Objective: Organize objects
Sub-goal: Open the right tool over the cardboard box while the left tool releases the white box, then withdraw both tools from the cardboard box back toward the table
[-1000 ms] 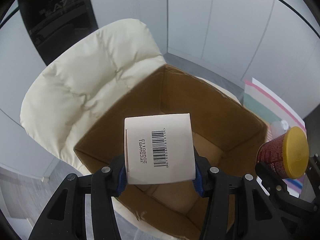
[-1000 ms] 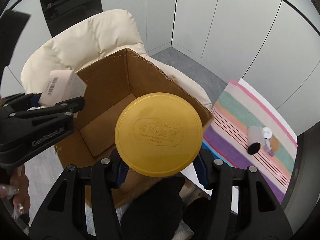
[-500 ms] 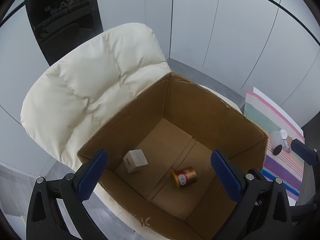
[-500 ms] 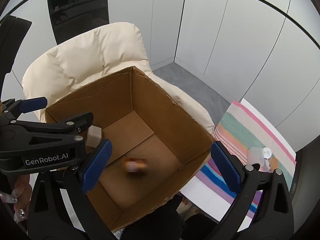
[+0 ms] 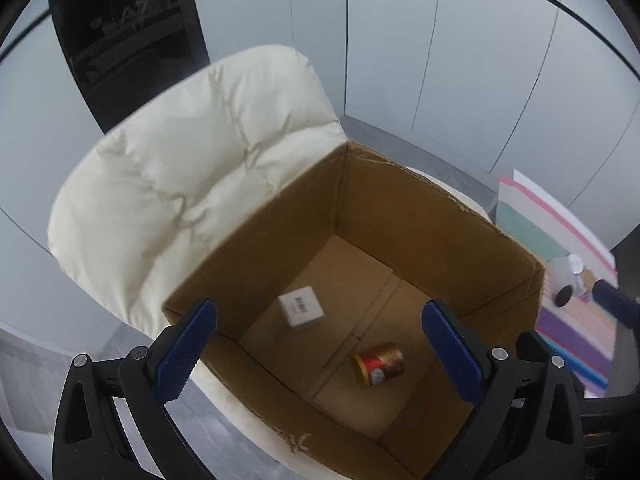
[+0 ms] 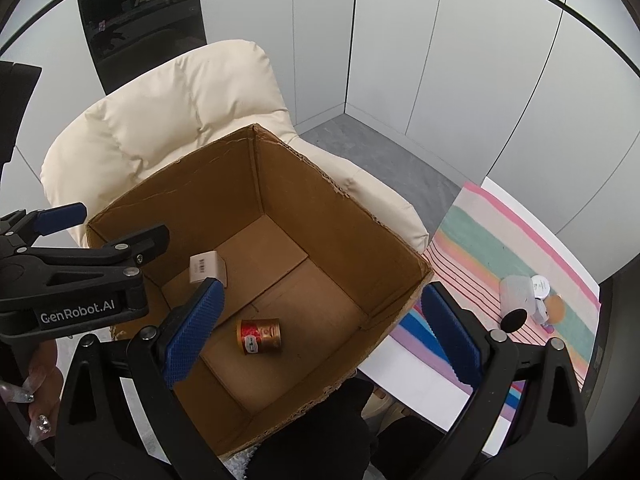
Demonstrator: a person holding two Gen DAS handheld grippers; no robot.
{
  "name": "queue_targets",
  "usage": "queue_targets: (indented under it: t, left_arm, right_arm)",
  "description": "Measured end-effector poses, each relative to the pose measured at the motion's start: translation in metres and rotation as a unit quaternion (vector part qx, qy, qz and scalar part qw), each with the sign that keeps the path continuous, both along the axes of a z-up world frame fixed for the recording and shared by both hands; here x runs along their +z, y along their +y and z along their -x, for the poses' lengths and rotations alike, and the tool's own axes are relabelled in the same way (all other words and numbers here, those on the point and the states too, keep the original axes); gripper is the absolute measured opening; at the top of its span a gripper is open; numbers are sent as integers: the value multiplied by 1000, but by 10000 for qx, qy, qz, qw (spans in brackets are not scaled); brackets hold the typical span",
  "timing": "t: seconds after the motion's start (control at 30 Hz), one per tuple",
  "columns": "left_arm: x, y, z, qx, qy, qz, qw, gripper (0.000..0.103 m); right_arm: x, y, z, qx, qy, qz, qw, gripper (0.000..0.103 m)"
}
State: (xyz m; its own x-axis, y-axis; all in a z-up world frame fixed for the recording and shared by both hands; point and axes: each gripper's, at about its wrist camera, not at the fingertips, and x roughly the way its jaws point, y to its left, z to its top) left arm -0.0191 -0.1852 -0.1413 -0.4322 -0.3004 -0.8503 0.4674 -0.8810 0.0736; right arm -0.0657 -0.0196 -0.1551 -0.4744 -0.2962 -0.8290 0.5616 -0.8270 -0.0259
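A cream padded chair (image 5: pixel 192 184) carries a big open cardboard box (image 5: pixel 420 216), which fills the middle of both views. To the right of the chair lies a striped cloth (image 6: pixel 492 248), and on it a few small things remain: a pale bottle on its side (image 6: pixel 516 298) and some little round pieces beside it, too small to name.

A second ago each claw held one item above the box; now both items lie on the box floor. The small white carton (image 5: pixel 301 311) with a barcode rests near the left wall, and the red and gold can (image 5: pixel 378 364) lies on its side nearer the front, well apart from the carton.

The left gripper (image 5: pixel 320 354) and the right gripper (image 6: pixel 320 334) both hang over the box, tilted down into it. Their jaws have just been opening and now stand wide, with nothing between the blue pads.

So two objects look stowed. The bits on the cloth are probably next, which would mean swinging a claw right, away from the box.
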Motion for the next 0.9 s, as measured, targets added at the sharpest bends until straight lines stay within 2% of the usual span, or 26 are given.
queue_targets:
  t: [0.1,0.23,0.47,0.7,0.83,0.9]
  left_arm:
    - [4,4,-2,-72,23,151,9999,103]
    - [10,3,-9,-126,-21,88,9999,103]
    - [9,9,-32,-241,-347,342,9985,103]
    - [22,12,-68,-210,-42,-68,9997,103]
    - [28,31,-81,-415,4,114,9991,103]
    - [28,40,-87,-552,3,67,9985,103]
  right_arm:
    - [0,1,-2,30,-13,-28,10000,100]
    - [2,3,-6,37,-40,-21,10000,100]
    - [2,13,-18,-54,-180,-15,9998,100]
    - [4,33,-35,-194,-265,83,9994,100]
    - [6,44,-48,-242,-288,112,9992,100]
    - [7,49,-56,-262,-310,136,9991,100]
